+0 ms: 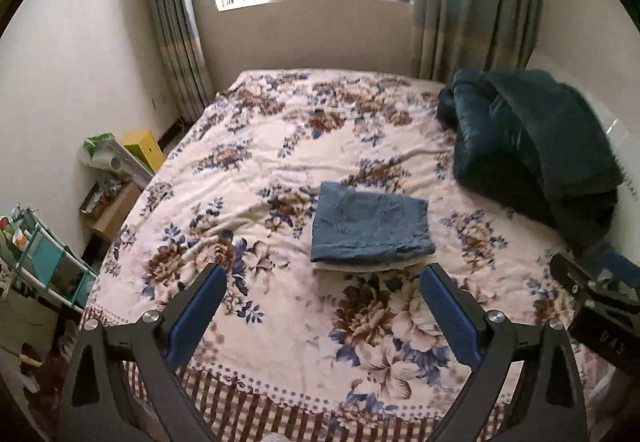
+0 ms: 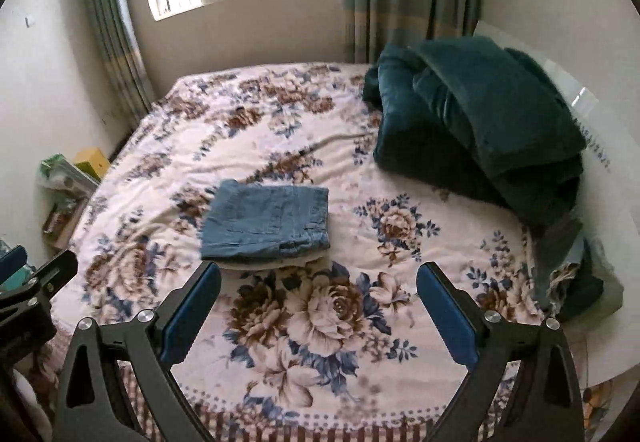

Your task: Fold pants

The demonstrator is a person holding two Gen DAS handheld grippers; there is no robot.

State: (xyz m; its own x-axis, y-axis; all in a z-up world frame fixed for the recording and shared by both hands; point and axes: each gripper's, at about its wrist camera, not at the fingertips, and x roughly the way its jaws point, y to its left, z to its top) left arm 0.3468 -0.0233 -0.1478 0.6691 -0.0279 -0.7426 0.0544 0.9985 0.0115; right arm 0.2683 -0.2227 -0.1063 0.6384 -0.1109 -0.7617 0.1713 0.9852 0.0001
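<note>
— Bedroom daylight falls on the bed (image 1: 248, 202); where are the pants (image 1: 370, 226)?
— Folded, at twelve o'clock ahead of my left gripper (image 1: 322, 286); I judge them finished.
— Jaws?
— Both spread wide, empty; right gripper (image 2: 318, 284) too.

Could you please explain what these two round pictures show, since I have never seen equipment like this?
A person carries two hand-held grippers, each with a wide-angle camera looking along its two fingers. One picture is from the left gripper, the other from the right gripper; both stand open and hold nothing. Before them lies a bed with a floral cream, brown and blue bedspread. On it rest folded blue denim pants, lying on a folded pale cloth. A bundled dark teal blanket sits against the wall on the right.
</note>
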